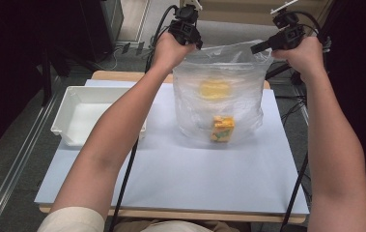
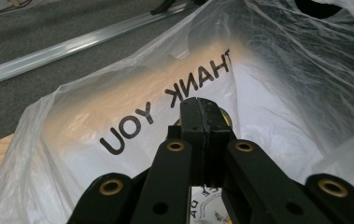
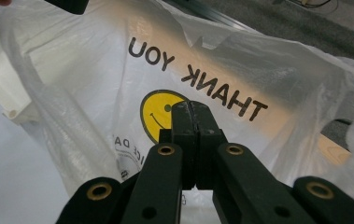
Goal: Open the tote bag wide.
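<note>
Wooden surface [image 1: 122, 76], top covered by a pale blue sheet [image 1: 195, 179] that leaves the wood showing at near and far edges. On the sheet: white tray [image 1: 81, 113] at left, clear plastic bag [image 1: 219, 96] at centre-far, its bottom resting on the sheet.

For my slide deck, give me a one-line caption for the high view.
Left gripper and right gripper hold a clear plastic bag open above the table, a small yellow box inside.
</note>
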Available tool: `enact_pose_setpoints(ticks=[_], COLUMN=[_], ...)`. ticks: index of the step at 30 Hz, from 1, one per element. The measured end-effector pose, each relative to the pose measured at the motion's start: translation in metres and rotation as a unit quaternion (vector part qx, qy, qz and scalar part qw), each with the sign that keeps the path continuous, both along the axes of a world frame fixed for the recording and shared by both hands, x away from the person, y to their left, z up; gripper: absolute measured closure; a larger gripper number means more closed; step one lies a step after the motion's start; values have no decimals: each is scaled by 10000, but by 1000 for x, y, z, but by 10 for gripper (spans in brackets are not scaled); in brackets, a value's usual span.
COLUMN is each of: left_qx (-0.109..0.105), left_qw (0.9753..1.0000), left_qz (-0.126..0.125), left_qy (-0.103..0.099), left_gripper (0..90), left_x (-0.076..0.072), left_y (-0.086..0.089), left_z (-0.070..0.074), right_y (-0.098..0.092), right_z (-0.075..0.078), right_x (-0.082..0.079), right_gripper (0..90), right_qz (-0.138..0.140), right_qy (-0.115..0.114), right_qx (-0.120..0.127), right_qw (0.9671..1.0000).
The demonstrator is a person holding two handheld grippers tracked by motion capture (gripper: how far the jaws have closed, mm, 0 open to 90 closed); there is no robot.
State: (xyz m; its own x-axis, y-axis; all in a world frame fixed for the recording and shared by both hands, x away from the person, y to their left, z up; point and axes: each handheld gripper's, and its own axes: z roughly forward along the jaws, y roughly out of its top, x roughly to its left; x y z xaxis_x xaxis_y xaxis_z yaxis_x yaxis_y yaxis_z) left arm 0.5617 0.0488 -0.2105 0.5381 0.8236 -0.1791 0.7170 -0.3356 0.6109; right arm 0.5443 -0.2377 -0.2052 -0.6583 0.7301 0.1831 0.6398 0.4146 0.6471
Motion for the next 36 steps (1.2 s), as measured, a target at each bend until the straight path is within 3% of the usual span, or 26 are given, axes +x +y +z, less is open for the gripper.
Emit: enact_pose_setpoints(ticks=[3, 12, 19, 25, 31, 36], left_qx=[87, -63, -43, -58, -156, -297], left_qw=[9999, 9997, 9993, 9986, 9969, 9953], left_qz=[-31, -138, -298, -475, -736, -900], left_qy=[50, 178, 217, 240, 232, 212], left_gripper=[900, 900, 900, 900, 900, 900], left_x=[2, -4, -16, -32, -56, -71], left_y=[-5, -7, -5, 3, 4, 2], left_z=[-7, -22, -29, -35, -46, -53], right_y=[9, 39, 50, 46, 38, 26], right_z=[-6, -16, -31, -34, -32, -39], right_x=[6, 24, 29, 15, -12, -31], right_gripper=[900, 900, 900, 900, 900, 900], right_qz=[12, 67, 37, 29, 124, 52], right_qy=[55, 163, 476, 696, 547, 578], right_qx=[-28, -159, -561, -717, -726, -660], right_qw=[10000, 9997, 9973, 9950, 9958, 9961])
